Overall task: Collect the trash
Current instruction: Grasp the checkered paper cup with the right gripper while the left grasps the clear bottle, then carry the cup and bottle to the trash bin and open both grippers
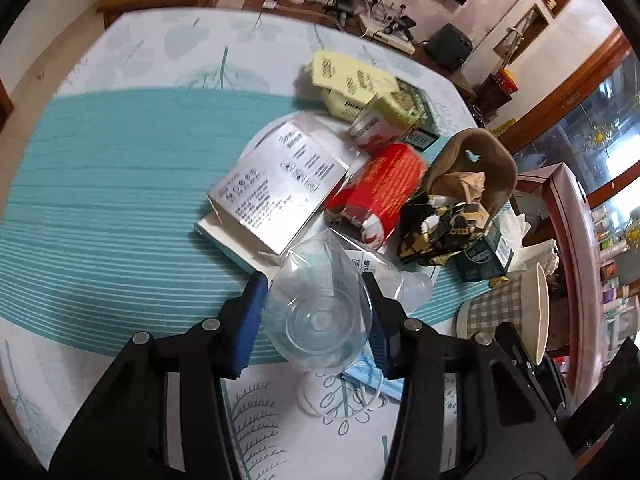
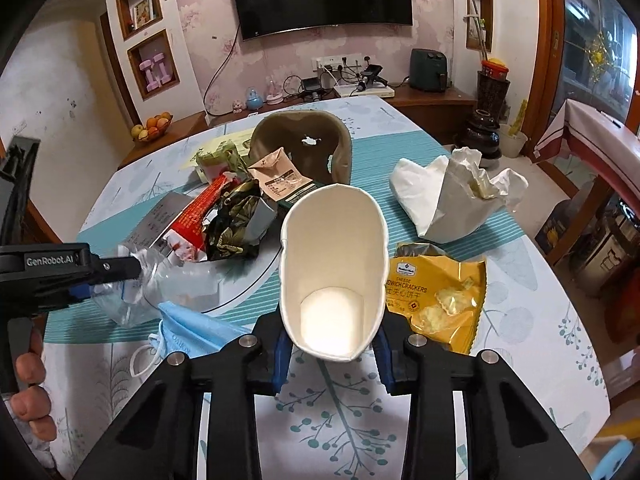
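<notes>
My left gripper (image 1: 316, 312) is shut on a clear plastic bottle (image 1: 316, 308), squeezed between its blue pads just above the table. The bottle also shows in the right wrist view (image 2: 168, 280) with the left gripper (image 2: 100, 270) on it. My right gripper (image 2: 332, 344) is shut on a squashed white paper cup (image 2: 332, 264), open mouth facing the camera; the cup shows in the left wrist view (image 1: 516, 312). A pile of trash lies beyond: a silver box (image 1: 280, 184), a red carton (image 1: 376, 188), a dark crumpled wrapper (image 2: 232, 220) and a brown paper bag (image 2: 304, 140).
A blue face mask (image 2: 192, 332) lies by the bottle. A yellow cracker wrapper (image 2: 440, 296) and crumpled white paper (image 2: 456, 196) lie to the right of the cup. Yellow packaging (image 1: 352, 76) sits at the far side. The table edge (image 2: 560, 264) runs close on the right.
</notes>
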Tool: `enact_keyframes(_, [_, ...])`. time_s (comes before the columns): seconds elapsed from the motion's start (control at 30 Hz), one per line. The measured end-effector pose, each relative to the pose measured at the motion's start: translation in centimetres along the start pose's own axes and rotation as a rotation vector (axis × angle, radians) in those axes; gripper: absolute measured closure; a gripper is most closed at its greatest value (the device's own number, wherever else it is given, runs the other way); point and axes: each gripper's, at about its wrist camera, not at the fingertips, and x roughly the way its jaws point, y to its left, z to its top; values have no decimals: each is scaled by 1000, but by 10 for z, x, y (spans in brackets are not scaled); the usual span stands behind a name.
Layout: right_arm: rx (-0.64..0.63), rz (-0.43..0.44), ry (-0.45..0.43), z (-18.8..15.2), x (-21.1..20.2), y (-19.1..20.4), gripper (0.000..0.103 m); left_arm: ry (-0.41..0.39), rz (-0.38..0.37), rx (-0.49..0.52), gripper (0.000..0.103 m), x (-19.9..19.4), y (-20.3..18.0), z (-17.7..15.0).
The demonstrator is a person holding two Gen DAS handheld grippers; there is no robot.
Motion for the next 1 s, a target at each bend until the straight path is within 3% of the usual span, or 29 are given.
enact_keyframes(0.47, [-7,24,-97,-5,-70,5,70,-167,38,163,60,-86,-41,-27])
enact_keyframes(0.73, [24,70,-123,-36,-144,4,70,-213,18,267,60,-146,-62,-80])
enact_keyframes(1.0, [52,100,-129,-94,-223,5,70,-224,-45,316,60,-195,-72,-154])
